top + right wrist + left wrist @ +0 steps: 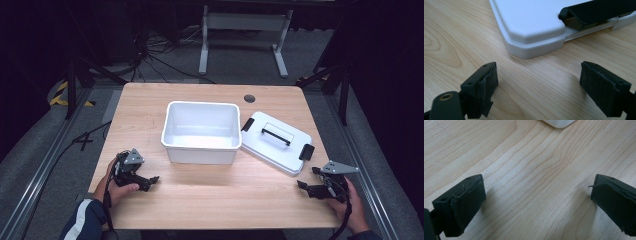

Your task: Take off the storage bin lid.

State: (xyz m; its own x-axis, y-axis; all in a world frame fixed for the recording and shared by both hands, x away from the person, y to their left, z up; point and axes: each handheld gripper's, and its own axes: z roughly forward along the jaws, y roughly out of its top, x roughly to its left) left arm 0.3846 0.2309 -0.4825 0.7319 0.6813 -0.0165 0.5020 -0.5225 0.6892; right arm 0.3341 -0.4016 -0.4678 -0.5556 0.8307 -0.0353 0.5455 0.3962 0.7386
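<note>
Lid [276,141] off, white with a black handle [275,133] and a black latch [596,11] at each end, lying flat on the wooden table [210,185] with one edge leaning against the open white storage bin [201,132]. My right gripper [306,187] rests low on the table, jaws spread wide and empty, and in the right gripper view the lid's rounded corner sits just ahead of my fingertips [484,86], a little left of the gap's middle. My left gripper [150,180] is down on the wood too, jaws just as wide, nothing between them; the bin's near corner [559,123] lies well ahead of those pads [469,203], slightly right of centre.

My read: the lid goes back on the bin, and the handle is the sensible grab. To do it well I'd lift my right fingers over the lid's edge, line the gap square across the handle bar, and close only once both pads bracket it. The left can steady the bin's wall so it doesn't skate. Risk is pinching the slick lid rim instead; it could slip out.
</note>
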